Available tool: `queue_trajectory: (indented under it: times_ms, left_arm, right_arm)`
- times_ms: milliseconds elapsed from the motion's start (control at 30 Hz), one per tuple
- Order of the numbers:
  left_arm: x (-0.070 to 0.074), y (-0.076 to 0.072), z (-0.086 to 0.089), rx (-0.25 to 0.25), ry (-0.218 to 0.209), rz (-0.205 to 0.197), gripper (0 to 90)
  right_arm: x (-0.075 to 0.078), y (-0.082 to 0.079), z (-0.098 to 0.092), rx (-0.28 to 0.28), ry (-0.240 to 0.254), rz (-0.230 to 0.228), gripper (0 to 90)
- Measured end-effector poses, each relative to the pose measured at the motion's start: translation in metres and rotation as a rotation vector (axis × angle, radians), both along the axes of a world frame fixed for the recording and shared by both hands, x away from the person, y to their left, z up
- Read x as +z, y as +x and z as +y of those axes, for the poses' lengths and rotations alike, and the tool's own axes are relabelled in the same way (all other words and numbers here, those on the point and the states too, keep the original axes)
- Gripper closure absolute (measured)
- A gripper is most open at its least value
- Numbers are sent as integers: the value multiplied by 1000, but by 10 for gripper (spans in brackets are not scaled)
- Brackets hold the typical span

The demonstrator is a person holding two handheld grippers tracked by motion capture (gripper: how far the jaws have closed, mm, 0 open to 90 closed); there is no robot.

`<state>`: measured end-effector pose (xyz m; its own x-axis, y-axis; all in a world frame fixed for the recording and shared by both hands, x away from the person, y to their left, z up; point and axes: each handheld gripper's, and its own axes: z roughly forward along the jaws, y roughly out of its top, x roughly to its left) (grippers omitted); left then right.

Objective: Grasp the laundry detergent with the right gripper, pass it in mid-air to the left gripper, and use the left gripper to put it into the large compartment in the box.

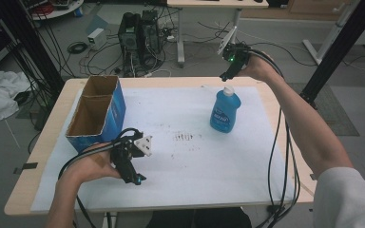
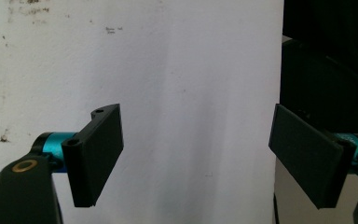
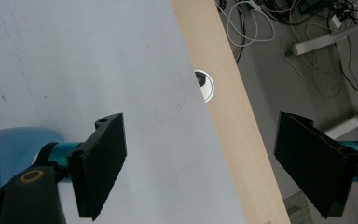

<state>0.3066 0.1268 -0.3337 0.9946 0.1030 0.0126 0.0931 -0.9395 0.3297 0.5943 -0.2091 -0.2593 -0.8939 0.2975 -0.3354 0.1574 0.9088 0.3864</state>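
A blue dish-soap bottle [image 1: 225, 110] with a white cap stands upright on the white sheet [image 1: 185, 156] right of centre; its blue shoulder [image 3: 9, 149] shows at the lower left of the right gripper view. My right gripper [image 1: 228, 74] hangs above the table's far edge, just behind the bottle, open [image 3: 200, 163] with nothing between its jaws. Near the front left, my left gripper [image 1: 137, 179] is held low over the sheet, open [image 2: 196, 158] and empty. An open blue cardboard box [image 1: 97, 113] stands just beyond the left hand.
The wooden table edge [image 3: 223, 107] has a round cable hole [image 3: 205, 85]. Behind the table, on the floor, are computer towers [image 1: 140, 33], loose cables and another desk's legs. Black frame posts stand at both sides. Small dark stains [image 1: 185, 137] mark the sheet's middle.
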Motion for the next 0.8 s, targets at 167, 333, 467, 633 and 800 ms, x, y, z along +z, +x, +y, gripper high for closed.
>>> queue_trajectory:
  times_ms: [167,333,467,633,800]
  left_arm:
    - [0,1,1,-2,-4,-6,178]
    - [0,1,1,-6,0,-7,178]
    - [0,-1,0,-2,-10,-9,178]
    - [-1,-3,0,-9,-17,-7,178]
    - [-1,-5,1,-8,-17,-7,178]
  right_arm:
    - [-1,0,-3,-7,-6,6,162]
    - [2,-4,-5,-10,-22,17,163]
    - [11,-9,-8,-16,5,24,162]
    - [18,-12,-15,-26,16,24,162]
    - [17,-16,-26,-43,-9,33,163]
